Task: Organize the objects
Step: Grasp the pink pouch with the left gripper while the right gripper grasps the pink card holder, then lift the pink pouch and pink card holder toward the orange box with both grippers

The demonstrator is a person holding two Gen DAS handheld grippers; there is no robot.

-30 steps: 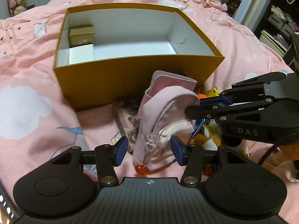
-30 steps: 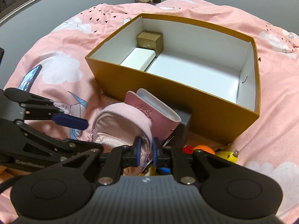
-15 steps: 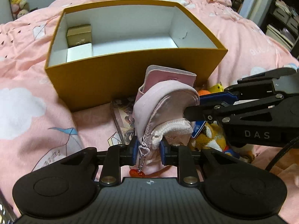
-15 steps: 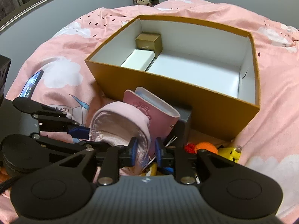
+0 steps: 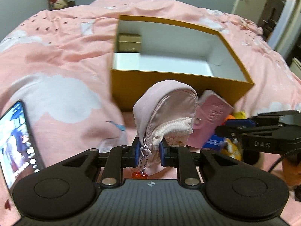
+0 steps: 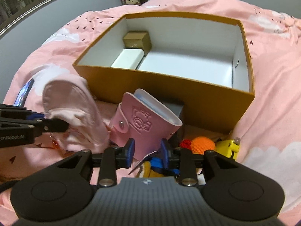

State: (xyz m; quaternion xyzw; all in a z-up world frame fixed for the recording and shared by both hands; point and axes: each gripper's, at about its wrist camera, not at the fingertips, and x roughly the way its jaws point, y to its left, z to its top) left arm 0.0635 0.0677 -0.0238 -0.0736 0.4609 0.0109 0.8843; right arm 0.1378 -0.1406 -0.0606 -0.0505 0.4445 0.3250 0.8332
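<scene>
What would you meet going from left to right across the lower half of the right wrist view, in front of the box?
Phone → pale pink pouch → pink embossed case → orange crochet ball → yellow toy.

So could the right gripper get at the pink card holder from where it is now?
Probably yes. The right gripper has just been opening, and the pink card holder stands right in front between its fingers, uncovered. The left gripper has the pink pouch off to the side.

Pouch [image 5: 165,109] soft matt cloth; box [image 6: 169,86] matt card, perhaps; holder [image 6: 144,120] embossed leatherette.
</scene>
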